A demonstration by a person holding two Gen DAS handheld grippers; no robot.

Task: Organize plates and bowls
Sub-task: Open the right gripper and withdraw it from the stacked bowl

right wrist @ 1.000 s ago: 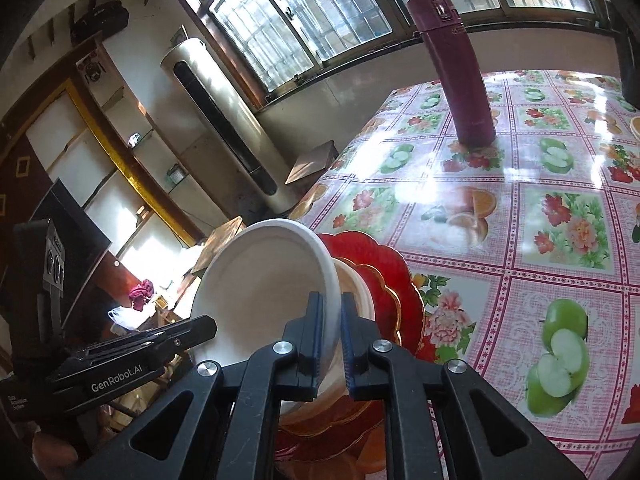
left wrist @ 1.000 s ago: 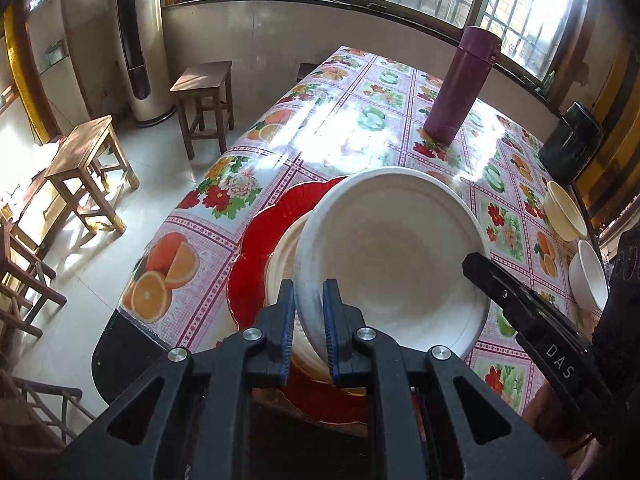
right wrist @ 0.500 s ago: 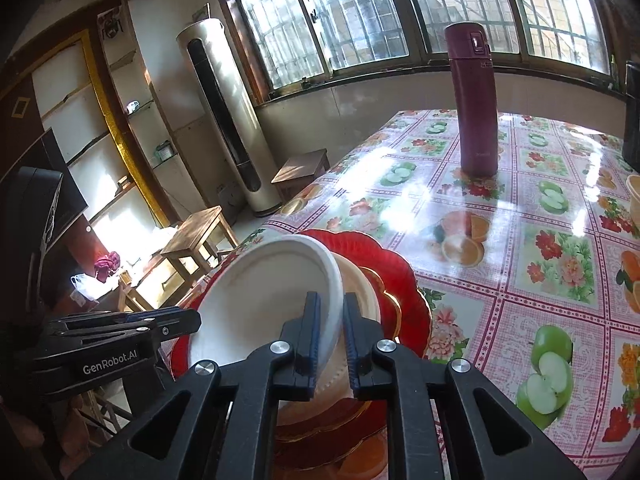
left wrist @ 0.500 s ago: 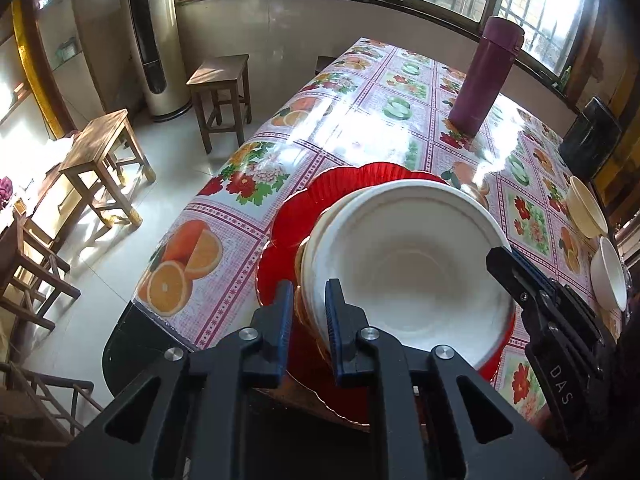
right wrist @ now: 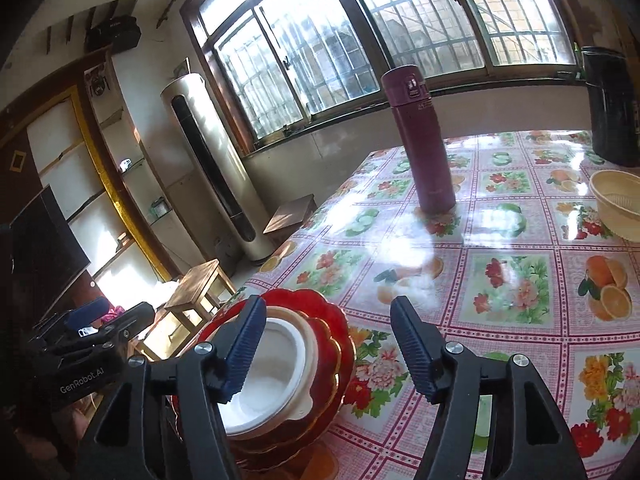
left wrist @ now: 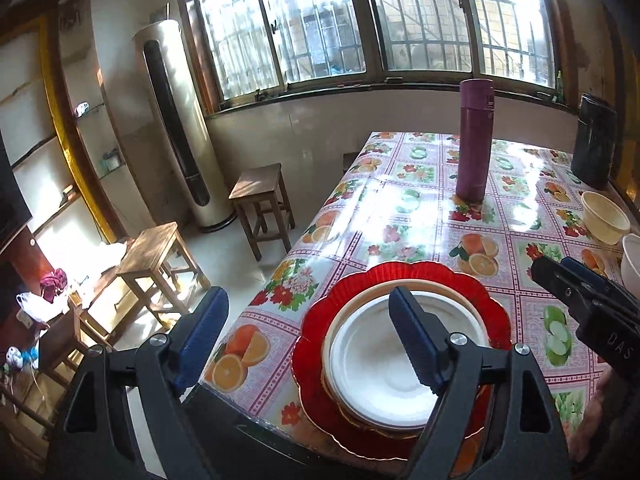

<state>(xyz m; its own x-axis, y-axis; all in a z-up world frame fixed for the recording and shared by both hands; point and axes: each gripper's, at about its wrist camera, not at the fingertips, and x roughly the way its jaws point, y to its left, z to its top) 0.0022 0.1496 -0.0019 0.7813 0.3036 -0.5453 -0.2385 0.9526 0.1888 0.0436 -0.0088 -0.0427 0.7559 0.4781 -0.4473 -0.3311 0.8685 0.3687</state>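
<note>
A white plate (left wrist: 384, 364) lies flat on top of a cream plate (left wrist: 472, 312) and a red scalloped plate (left wrist: 400, 276) at the table's near left corner. The stack also shows in the right wrist view, with the white plate (right wrist: 272, 376) uppermost. My left gripper (left wrist: 308, 340) is open above the stack's left side, holding nothing. My right gripper (right wrist: 328, 352) is open over the stack's right side, holding nothing. A cream bowl (left wrist: 604, 216) and the edge of a white bowl (left wrist: 632, 264) sit at the right. The cream bowl (right wrist: 620, 204) shows in the right wrist view too.
A tall purple flask (left wrist: 474, 140) stands mid-table on the fruit-print cloth (left wrist: 400, 216). A black container (left wrist: 594, 144) stands at the far right. Wooden stools (left wrist: 260, 200) and a floor air conditioner (left wrist: 176, 128) stand left of the table edge.
Both grippers held the white plate tilted over the stack, lowered it flat onto the stack, then opened and drew back and up.
</note>
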